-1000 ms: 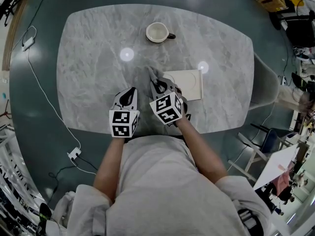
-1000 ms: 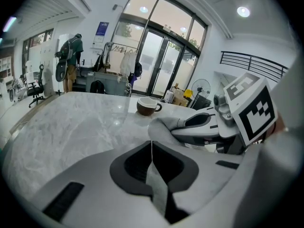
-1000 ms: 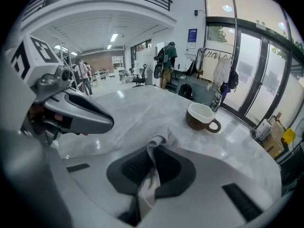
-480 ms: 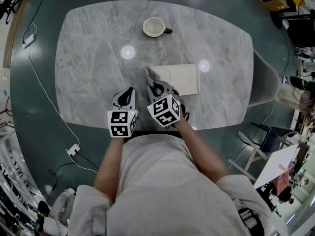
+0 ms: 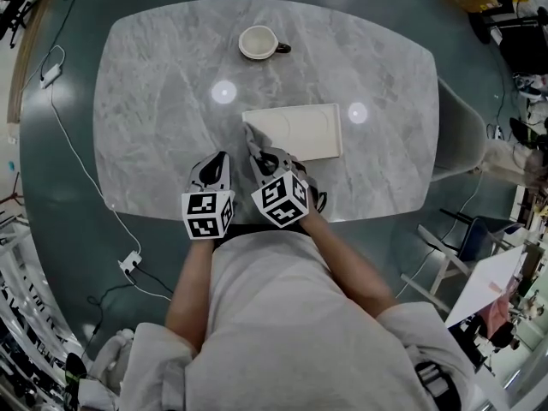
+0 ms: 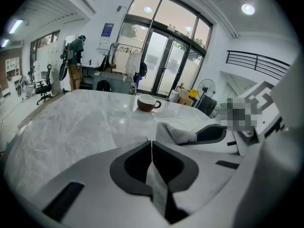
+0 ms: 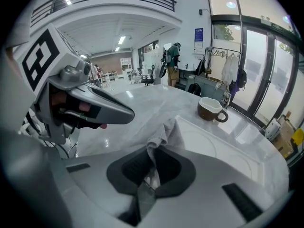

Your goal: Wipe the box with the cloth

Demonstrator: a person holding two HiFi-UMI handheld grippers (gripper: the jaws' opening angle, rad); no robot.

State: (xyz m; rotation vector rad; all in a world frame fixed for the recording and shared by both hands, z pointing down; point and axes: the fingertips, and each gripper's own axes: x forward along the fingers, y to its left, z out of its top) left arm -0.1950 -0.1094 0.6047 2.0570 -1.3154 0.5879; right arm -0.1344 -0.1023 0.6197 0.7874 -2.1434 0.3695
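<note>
A cup (image 5: 258, 42) is standing at the upper centre of the grey marble table (image 5: 154, 127). At left, a white cable (image 5: 84, 178) is trailing across the dark floor (image 5: 43, 229) to an adapter (image 5: 129, 268).

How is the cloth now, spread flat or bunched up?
Bunched up. In the right gripper view, the cloth stands as a crumpled tuft, pinched in the shut right gripper, near the edge of the box.

Right gripper (image 5: 265, 157) and cloth (image 5: 251, 136) back to box (image 5: 300, 131) edge
</note>
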